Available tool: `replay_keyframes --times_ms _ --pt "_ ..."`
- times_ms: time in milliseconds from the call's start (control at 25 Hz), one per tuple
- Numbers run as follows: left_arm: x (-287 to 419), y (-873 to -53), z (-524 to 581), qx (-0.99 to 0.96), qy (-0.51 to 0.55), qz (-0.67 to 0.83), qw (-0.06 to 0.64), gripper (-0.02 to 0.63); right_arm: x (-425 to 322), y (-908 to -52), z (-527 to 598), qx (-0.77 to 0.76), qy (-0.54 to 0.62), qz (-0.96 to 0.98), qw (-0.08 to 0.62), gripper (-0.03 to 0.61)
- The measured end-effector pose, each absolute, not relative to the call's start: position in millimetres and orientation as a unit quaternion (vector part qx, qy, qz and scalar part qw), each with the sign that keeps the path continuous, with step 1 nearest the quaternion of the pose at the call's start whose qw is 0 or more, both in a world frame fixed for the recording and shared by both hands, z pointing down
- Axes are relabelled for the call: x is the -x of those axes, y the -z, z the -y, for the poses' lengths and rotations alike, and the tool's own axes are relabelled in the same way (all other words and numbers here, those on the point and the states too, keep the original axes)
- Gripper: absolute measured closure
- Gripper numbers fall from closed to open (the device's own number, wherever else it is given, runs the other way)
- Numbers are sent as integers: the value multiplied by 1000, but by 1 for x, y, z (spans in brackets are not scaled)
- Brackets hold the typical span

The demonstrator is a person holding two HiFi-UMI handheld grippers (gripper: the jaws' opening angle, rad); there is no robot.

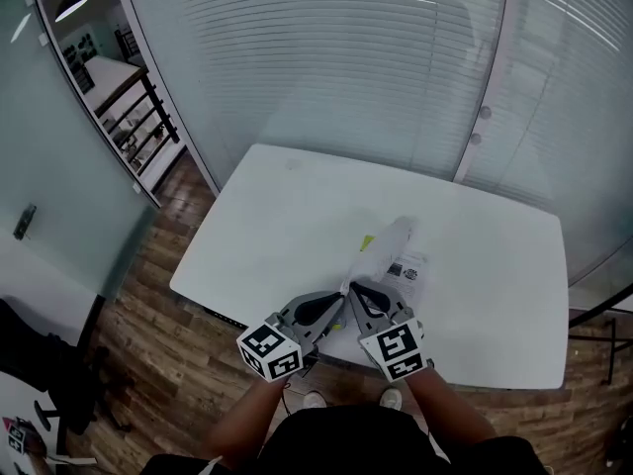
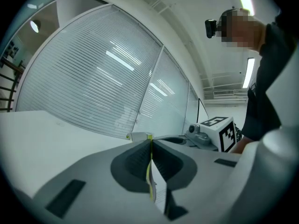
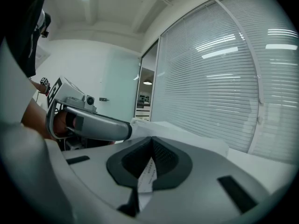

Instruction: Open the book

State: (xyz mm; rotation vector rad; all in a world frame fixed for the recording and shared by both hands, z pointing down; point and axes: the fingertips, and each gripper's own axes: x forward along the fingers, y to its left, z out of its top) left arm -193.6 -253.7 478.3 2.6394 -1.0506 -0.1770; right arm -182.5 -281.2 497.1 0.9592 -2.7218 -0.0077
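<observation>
The book (image 1: 388,245) lies near the front edge of the white table (image 1: 297,216), its upper leaves lifted into a ridge, with a printed page (image 1: 411,270) flat beside it. My left gripper (image 1: 342,292) is shut on a thin leaf with a yellow-green edge (image 2: 150,181). Close beside it, my right gripper (image 1: 355,288) is shut on a white printed page (image 3: 146,174). In the left gripper view the jaws (image 2: 150,146) pinch that leaf, and the book's end (image 2: 138,136) shows just beyond. In the right gripper view the jaws (image 3: 152,146) meet on the paper.
Glass walls with white blinds (image 1: 396,57) stand behind the table. Wooden floor (image 1: 158,285) runs along the table's left and front. A black stand (image 1: 603,334) sits at the right corner. The person's shoes (image 1: 315,400) are under the front edge.
</observation>
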Motion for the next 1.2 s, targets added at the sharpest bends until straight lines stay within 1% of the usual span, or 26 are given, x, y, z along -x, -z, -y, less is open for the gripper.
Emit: replay_keyframes --times_ms 400,640,920,1200 --pt "249 -481 252 -897 64 411 150 589 245 -500 280 -280 22 950 140 577" --pt "283 -498 251 -881 61 441 159 588 282 -520 279 -242 13 957 159 580" --pt "318 -522 245 -862 64 469 183 586 317 -548 272 -212 26 953 213 581" --pt "336 -551 243 -852 49 475 216 584 336 -575 266 -180 37 945 269 581"
